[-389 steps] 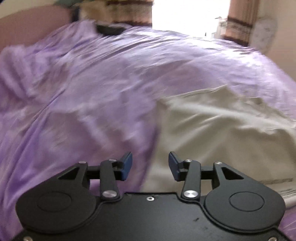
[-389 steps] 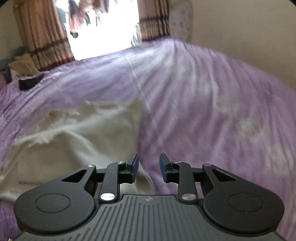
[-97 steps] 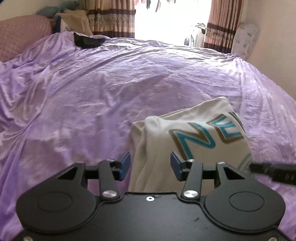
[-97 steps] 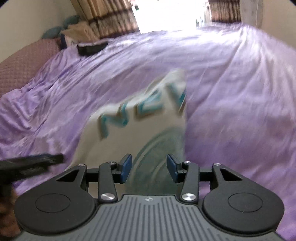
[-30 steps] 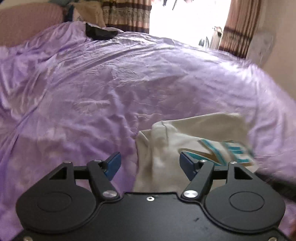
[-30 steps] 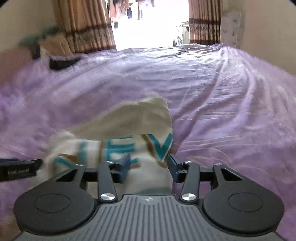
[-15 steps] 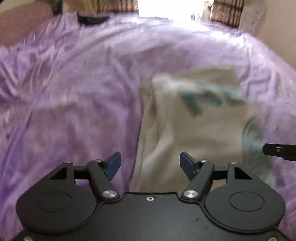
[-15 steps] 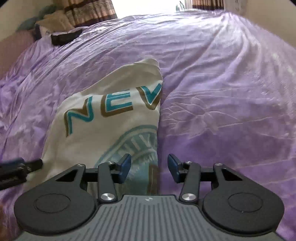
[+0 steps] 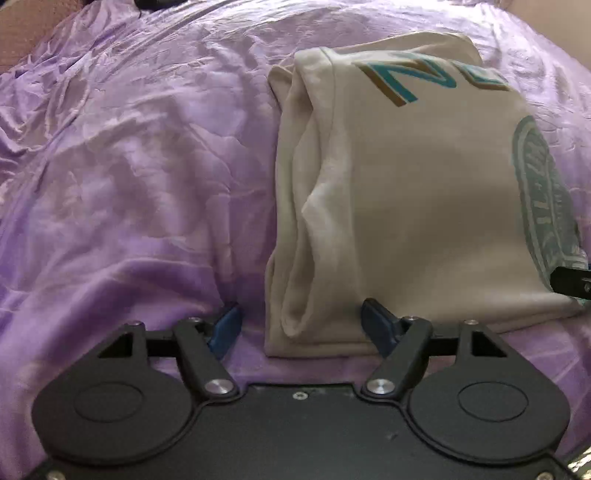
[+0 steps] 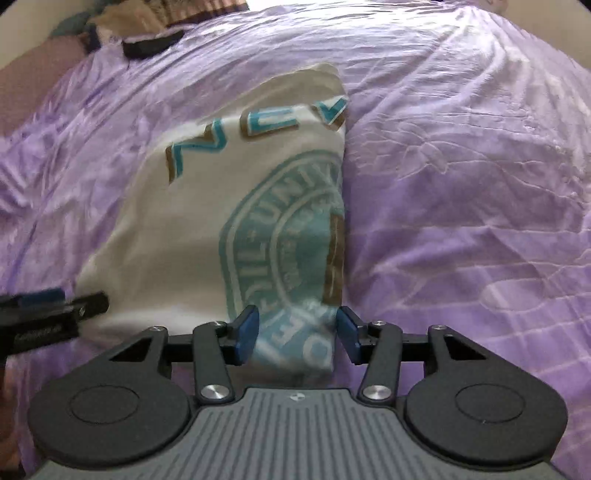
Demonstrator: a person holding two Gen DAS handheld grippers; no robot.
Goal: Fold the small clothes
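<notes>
A cream T-shirt [image 9: 413, 192] with teal lettering and a round teal emblem lies folded into a long rectangle on the purple bedsheet [image 9: 129, 166]. My left gripper [image 9: 303, 326] is open, its jaws either side of the shirt's near left corner. In the right wrist view the T-shirt [image 10: 221, 221] lies ahead, and my right gripper [image 10: 298, 332] is open with its jaws astride the near right corner. The left gripper's tip [image 10: 55, 310] shows at the left edge there; the right gripper's tip [image 9: 570, 282] shows at the right edge of the left wrist view.
A black object [image 10: 151, 42] lies on the bed at the far left, beside a pile of bedding [image 10: 122, 18]. A pink pillow [image 9: 22, 26] is at the far left corner. Curtains hang behind the bed.
Both grippers have dropped down and moved in on the shirt's near edge. The left jaws stayed wide open; the right jaws opened a little wider.
</notes>
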